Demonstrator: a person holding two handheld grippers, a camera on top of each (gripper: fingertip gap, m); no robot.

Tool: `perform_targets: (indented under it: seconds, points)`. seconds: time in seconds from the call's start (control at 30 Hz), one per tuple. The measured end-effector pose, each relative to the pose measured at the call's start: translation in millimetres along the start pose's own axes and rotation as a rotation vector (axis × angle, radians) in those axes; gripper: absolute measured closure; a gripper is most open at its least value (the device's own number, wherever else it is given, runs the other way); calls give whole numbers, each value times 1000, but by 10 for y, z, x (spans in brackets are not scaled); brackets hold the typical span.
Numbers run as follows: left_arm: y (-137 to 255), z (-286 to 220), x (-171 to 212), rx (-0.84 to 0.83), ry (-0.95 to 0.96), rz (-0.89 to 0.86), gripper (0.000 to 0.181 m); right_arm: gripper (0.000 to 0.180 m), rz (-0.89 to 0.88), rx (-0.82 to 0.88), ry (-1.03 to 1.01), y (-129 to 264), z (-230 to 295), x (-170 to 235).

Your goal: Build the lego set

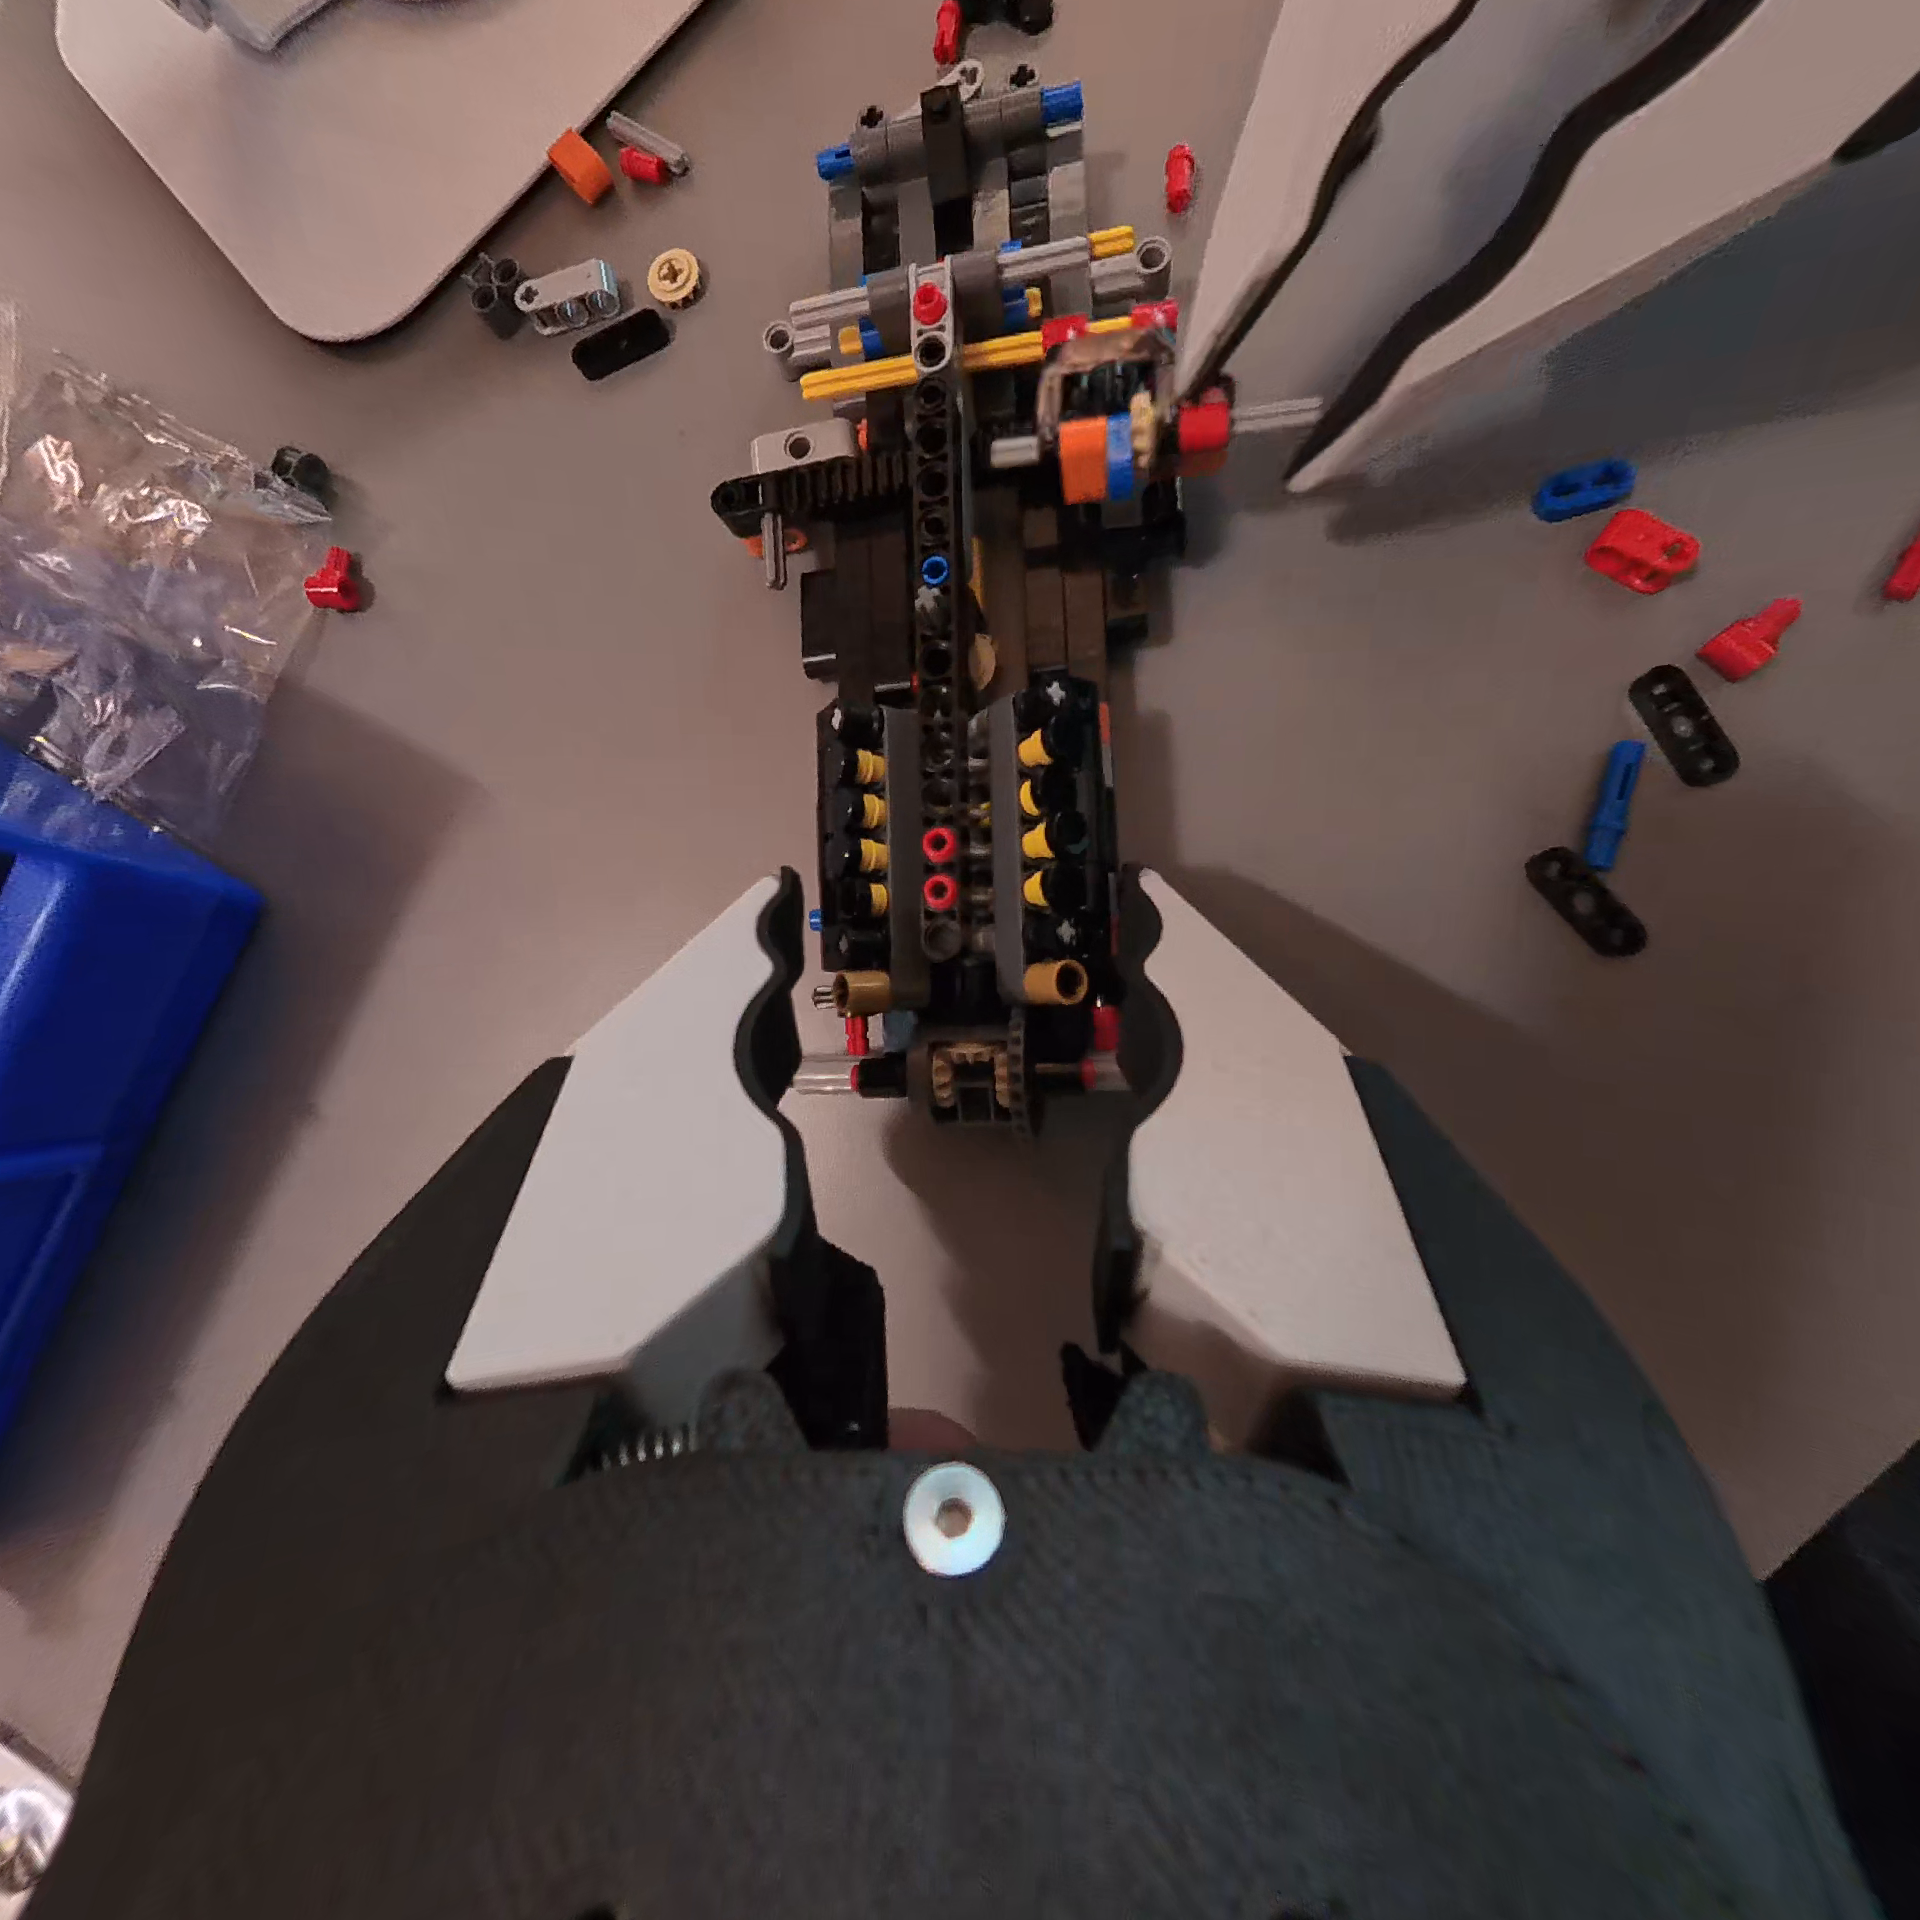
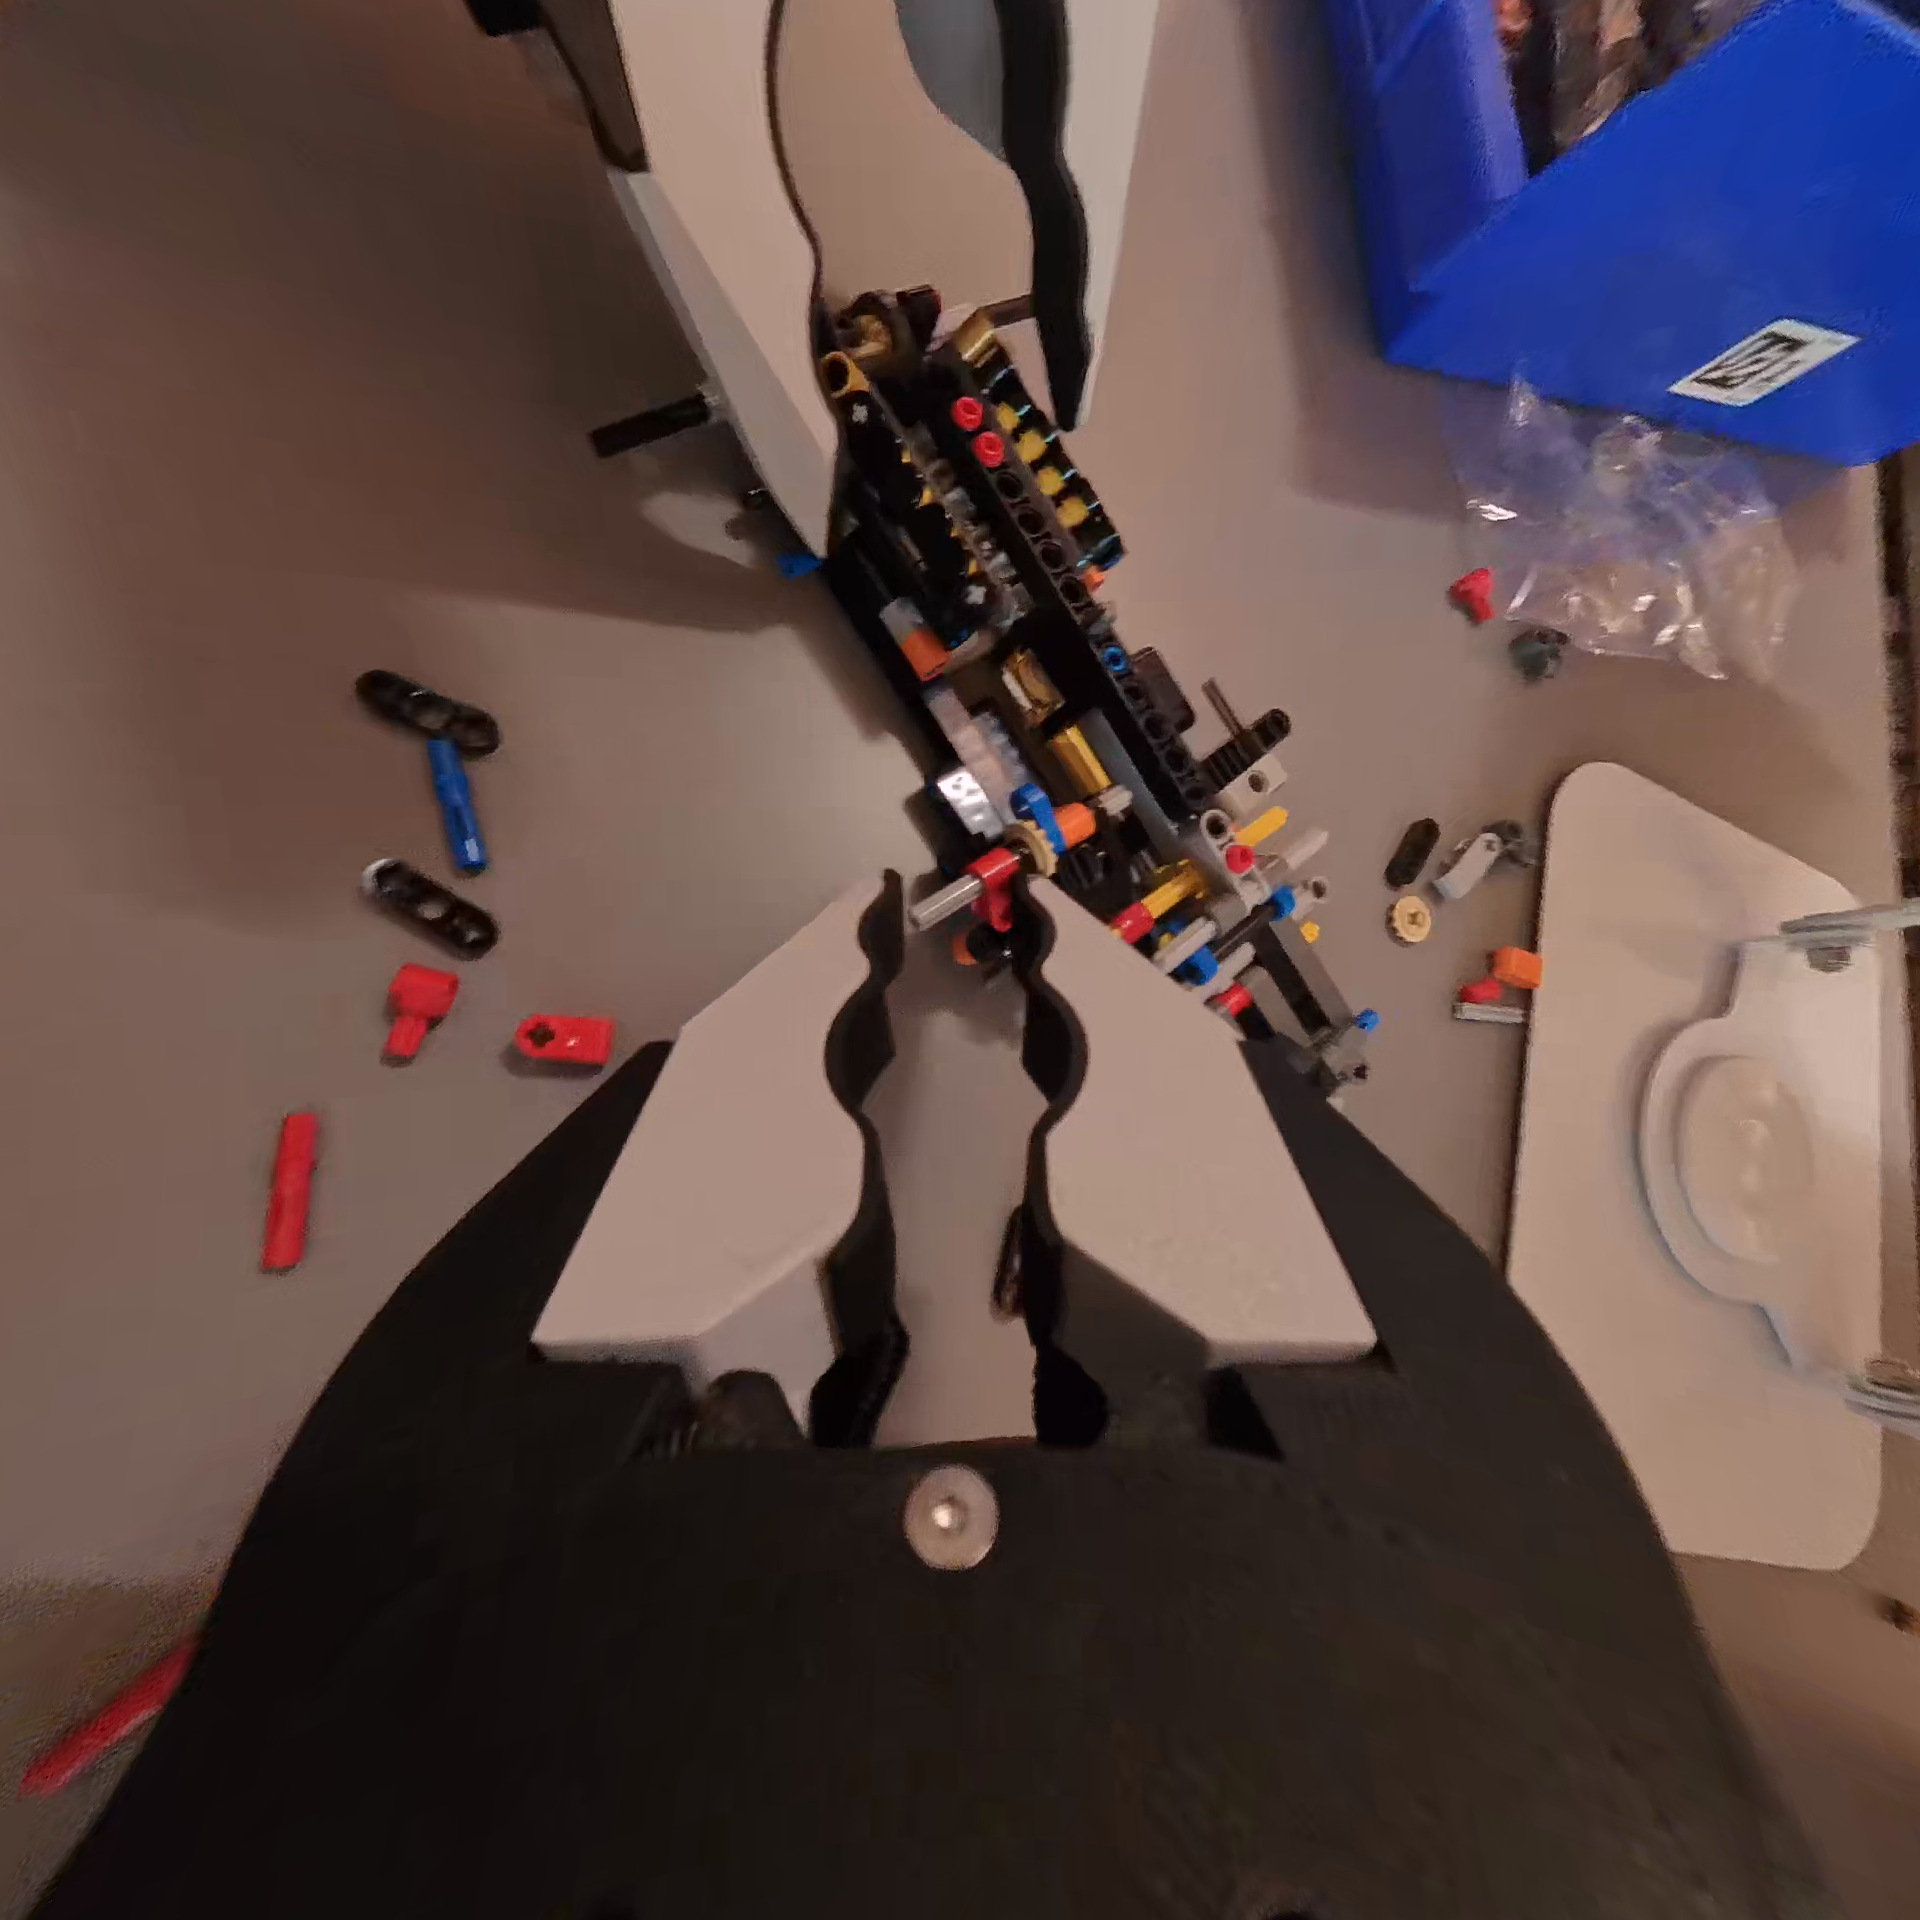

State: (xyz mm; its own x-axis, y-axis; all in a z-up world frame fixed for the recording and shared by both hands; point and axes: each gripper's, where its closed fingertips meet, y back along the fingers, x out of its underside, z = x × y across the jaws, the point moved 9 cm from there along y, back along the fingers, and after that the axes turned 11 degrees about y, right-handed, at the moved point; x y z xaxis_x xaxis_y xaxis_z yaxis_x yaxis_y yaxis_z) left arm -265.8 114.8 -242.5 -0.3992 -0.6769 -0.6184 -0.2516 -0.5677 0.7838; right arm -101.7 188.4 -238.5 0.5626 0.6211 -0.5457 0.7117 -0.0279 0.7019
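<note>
The long black, grey and yellow lego chassis [image 1: 940, 623] lies on the tan table and also shows in the right wrist view [image 2: 1049, 644]. My left gripper [image 1: 964, 904] clasps the chassis's near end, one finger against each side of the block with yellow pins. It appears at the top of the right wrist view [image 2: 940, 483]. My right gripper [image 2: 956, 888] is nearly closed at the other end. Its tips touch the ends of a short grey axle [image 2: 940, 902] carrying a red bush [image 2: 995, 878]. It also shows in the left wrist view [image 1: 1247, 436].
A blue bin [image 1: 94, 1018] and a clear plastic bag [image 1: 125, 582] lie to the left of the chassis. A white stand base [image 2: 1683, 1143] sits beside it. Loose red, blue and black pieces [image 1: 1642, 551] are scattered on both sides [image 2: 447, 790]. Left tips to right tips: about 9 cm.
</note>
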Motion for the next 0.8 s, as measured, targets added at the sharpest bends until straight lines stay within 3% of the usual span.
perform_targets:
  seconds: [0.03, 0.13, 0.27, 0.53, 0.8]
  points:
    - [-11, -10, 6, 2, -1, 6, 122, 163, 12, 23, 7, -16, 0, -11]
    - [-15, -6, 14, -2, -2, 1, 124, 168, 50, 82, 13, -24, -4, -10]
    - [-19, 0, 25, 10, 11, -11, 125, 172, -9, 116, -127, 53, -68, 60]
    - [-26, -2, 24, 8, 4, -11, 125, 174, -114, 92, -456, 154, -212, 276]
    - [-43, -11, 27, 14, 2, -3, 123, 175, -161, 53, -561, 133, -201, 371]
